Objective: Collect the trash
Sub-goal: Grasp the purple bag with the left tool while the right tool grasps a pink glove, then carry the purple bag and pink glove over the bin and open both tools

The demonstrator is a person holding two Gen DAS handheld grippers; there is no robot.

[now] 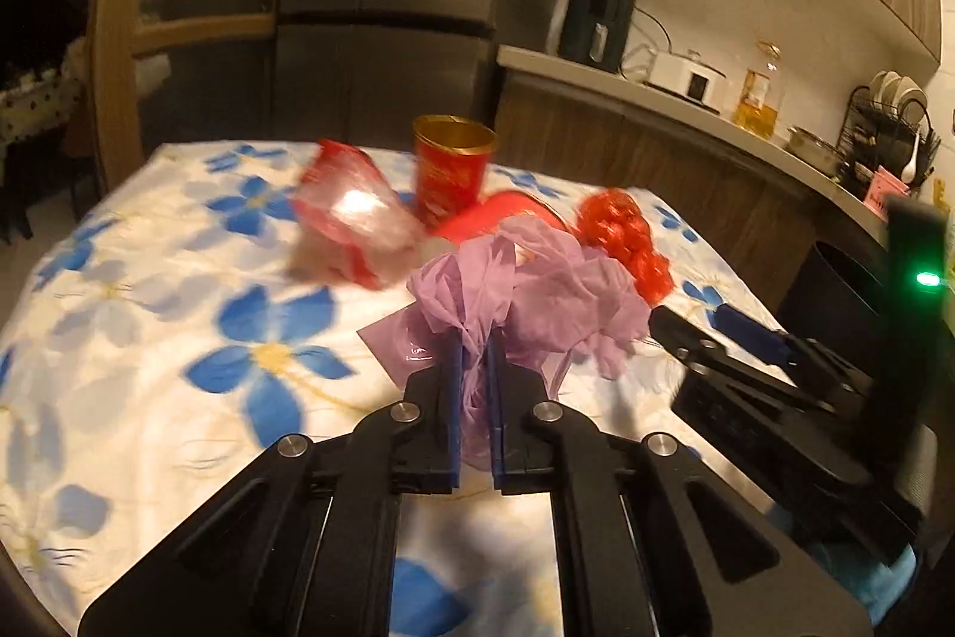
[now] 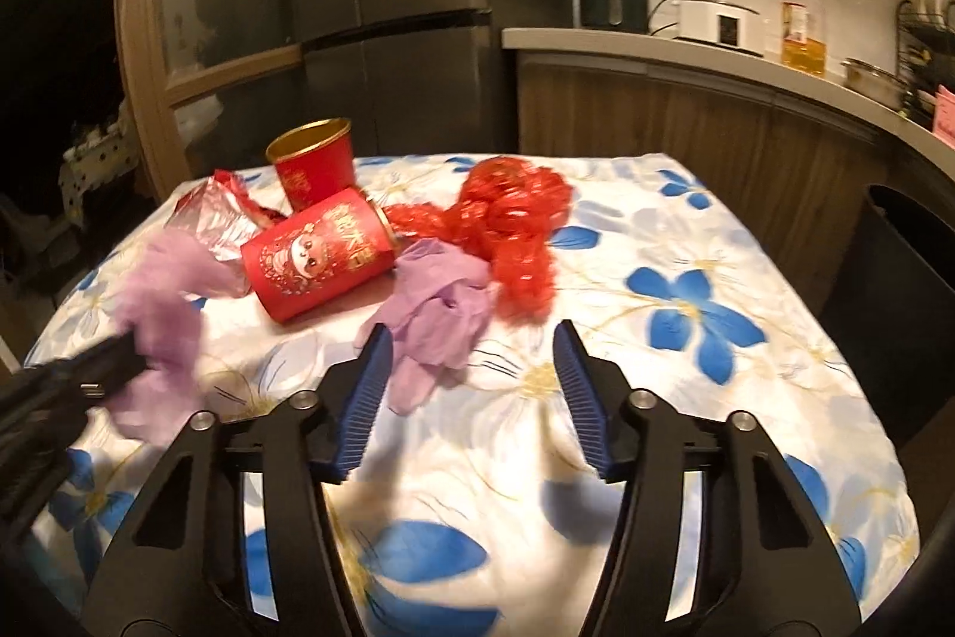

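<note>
Currently, a purple glove [image 1: 525, 291] is being clamped by the left gripper [image 1: 474, 338]; the right gripper [image 2: 471, 344], jaws parted, is best being centred over the second glove [image 2: 436, 308].

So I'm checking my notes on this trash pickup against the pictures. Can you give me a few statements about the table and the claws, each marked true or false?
1. The left claw is shut on the purple crumpled plastic. True.
2. Both red cups stand upright. False: the upright red cup stands, but the tipped red cup lies on its side.
3. The right claw is clamped on the purple glove. False: its jaws stand apart, and the glove lies on the floral tablecloth at the left fingertip.
4. The red mesh lies beside the tipped cup's mouth. True.
</note>
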